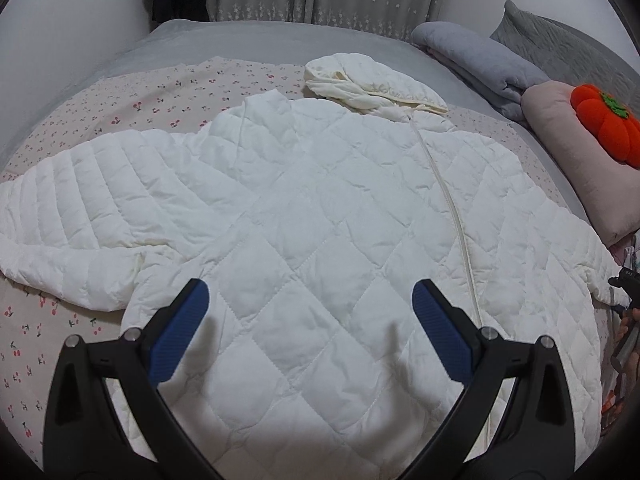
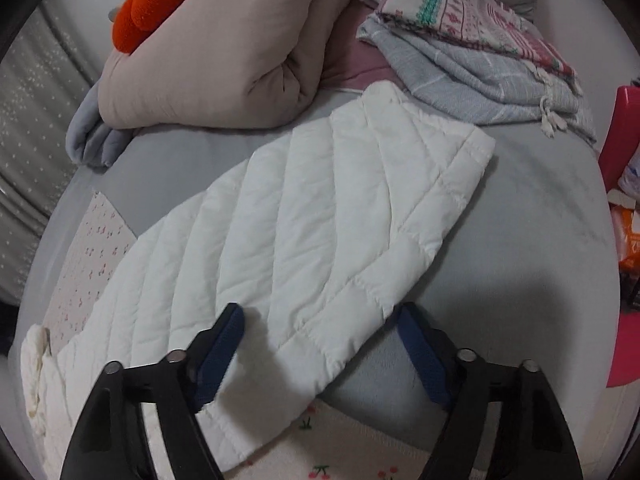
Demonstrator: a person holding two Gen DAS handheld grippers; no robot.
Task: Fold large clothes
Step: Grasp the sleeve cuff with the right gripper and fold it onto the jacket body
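A white quilted hooded jacket (image 1: 320, 208) lies spread front up on the bed, zipper (image 1: 452, 208) closed and hood (image 1: 372, 80) at the far end. Its left sleeve (image 1: 76, 216) stretches out to the left. My left gripper (image 1: 310, 290) hangs open just above the lower body of the jacket, nothing between its blue pads (image 1: 180, 332). In the right wrist view the other sleeve (image 2: 320, 208) runs away towards the pillows. My right gripper (image 2: 320, 314) straddles that sleeve near its lower edge, one finger over the fabric, the other beside it. Its pads are not pressing on the sleeve.
A cherry-print sheet (image 1: 48, 344) lies under the jacket on the grey bed cover (image 2: 540, 220). At the head end are a beige pillow (image 2: 224, 52) with an orange pumpkin plush (image 1: 608, 124), a folded grey blanket (image 1: 480, 60) and patterned throws (image 2: 472, 40). Pink items (image 2: 624, 128) stand at the right edge.
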